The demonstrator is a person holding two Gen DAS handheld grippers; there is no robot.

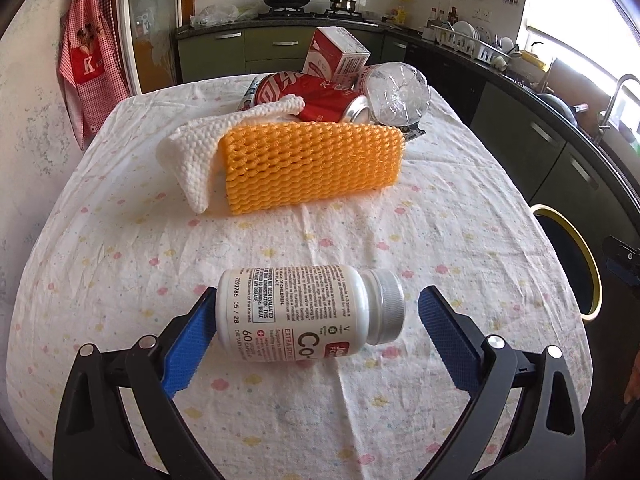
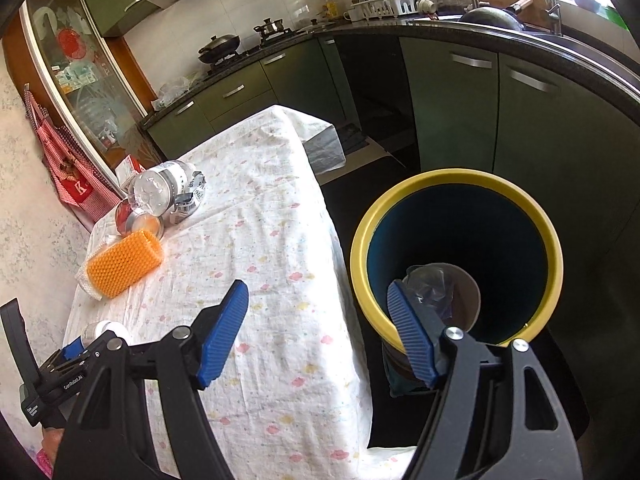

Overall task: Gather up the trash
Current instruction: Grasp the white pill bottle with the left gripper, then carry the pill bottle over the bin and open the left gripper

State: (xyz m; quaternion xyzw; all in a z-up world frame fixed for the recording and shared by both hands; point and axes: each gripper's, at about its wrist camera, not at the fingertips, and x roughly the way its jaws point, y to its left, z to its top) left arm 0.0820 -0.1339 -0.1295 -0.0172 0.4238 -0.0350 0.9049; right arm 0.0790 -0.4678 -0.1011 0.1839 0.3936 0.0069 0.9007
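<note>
A white supplement bottle (image 1: 304, 312) with a silver cap lies on its side on the flowered tablecloth (image 1: 440, 240). My left gripper (image 1: 318, 296) is open around it: the left pad sits at the bottle's base and the right pad stands clear of the cap. Farther back lie an orange foam net (image 1: 312, 168), a white foam net (image 1: 188, 160), a red can (image 1: 316, 96), a red-and-white carton (image 1: 336, 54) and a clear plastic bottle (image 1: 400, 94). My right gripper (image 2: 317, 286) is open and empty over the table's edge, beside the yellow-rimmed bin (image 2: 456, 178).
The bin stands on the dark floor to the right of the table, with crumpled clear plastic (image 2: 430, 284) at its bottom. Green kitchen cabinets (image 2: 520, 120) run behind it. A red checked apron (image 1: 86, 52) hangs on the wall at the left.
</note>
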